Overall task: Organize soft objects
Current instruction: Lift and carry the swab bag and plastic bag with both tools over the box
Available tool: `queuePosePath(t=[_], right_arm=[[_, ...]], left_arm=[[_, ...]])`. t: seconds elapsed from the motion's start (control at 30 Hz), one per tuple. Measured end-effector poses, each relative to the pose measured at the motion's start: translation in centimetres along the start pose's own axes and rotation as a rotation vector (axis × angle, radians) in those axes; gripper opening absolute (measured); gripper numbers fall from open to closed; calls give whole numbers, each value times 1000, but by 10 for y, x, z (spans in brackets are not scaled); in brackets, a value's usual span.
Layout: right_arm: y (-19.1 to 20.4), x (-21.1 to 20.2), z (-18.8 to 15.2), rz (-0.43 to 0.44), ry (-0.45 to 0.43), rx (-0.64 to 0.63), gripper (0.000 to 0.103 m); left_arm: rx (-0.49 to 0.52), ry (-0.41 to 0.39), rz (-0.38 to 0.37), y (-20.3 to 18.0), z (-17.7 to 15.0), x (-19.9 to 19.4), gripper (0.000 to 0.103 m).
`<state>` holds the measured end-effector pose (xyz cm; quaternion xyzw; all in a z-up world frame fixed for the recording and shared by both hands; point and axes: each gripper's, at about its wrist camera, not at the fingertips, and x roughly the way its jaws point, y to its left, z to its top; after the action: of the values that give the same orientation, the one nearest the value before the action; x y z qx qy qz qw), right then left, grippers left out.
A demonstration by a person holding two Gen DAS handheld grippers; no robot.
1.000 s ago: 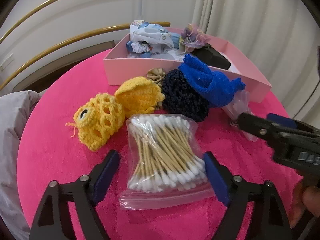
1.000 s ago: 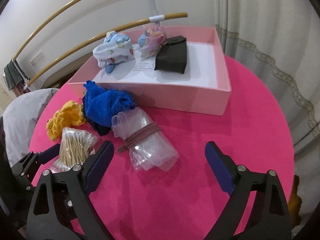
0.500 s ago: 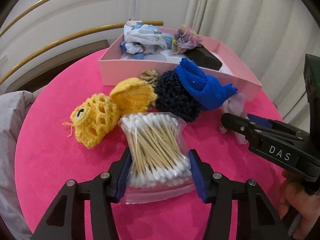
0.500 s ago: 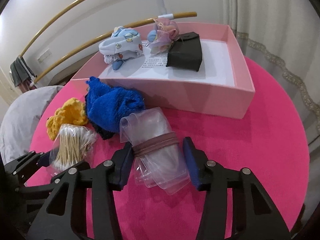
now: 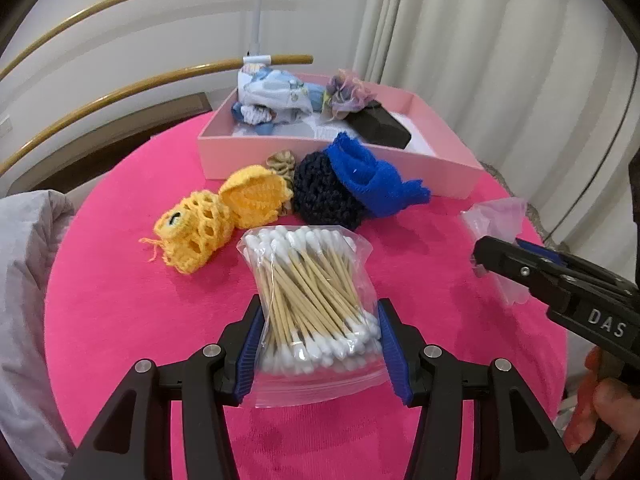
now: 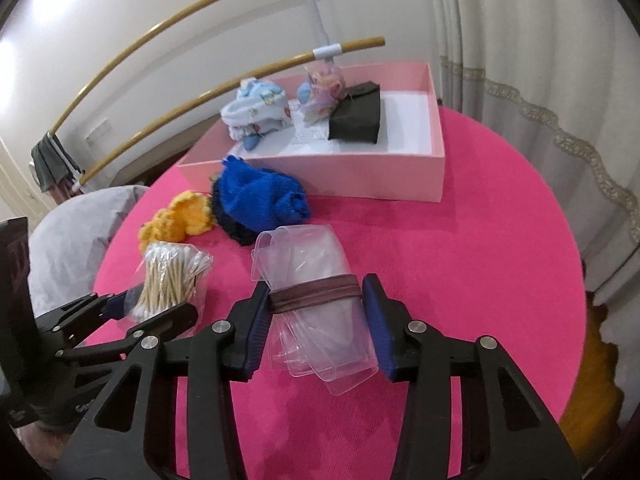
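left claw grips the cotton swab bag, right claw the banded plastic bags; knitted pieces at 12 o'clock remain outside the pink box.

Left gripper: low over the table, blue pads pressed against both sides of a swab bag. Right gripper: likewise low, pads clamped on a banded bag roll. Bare hand behind the right gripper.
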<state>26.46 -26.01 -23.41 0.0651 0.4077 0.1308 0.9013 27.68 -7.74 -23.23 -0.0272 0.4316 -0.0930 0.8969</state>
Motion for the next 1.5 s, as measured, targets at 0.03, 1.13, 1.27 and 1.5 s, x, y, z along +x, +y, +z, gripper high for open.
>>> queuePosePath(t=[0.03, 1.13, 1.27, 1.5], right_arm=[[2, -5, -1, -1, -7, -2, 41], [24, -67, -1, -19, -117, -22, 40], [23, -69, 9, -12, -132, -28, 40], [23, -73, 42, -7, -182, -48, 40]], left_arm=[[2, -8, 0, -1, -1, -5, 50], [1, -157, -3, 2, 7, -93, 50], [-1, -185, 5, 4, 21, -97, 50], [14, -241, 13, 3, 57, -98, 50]])
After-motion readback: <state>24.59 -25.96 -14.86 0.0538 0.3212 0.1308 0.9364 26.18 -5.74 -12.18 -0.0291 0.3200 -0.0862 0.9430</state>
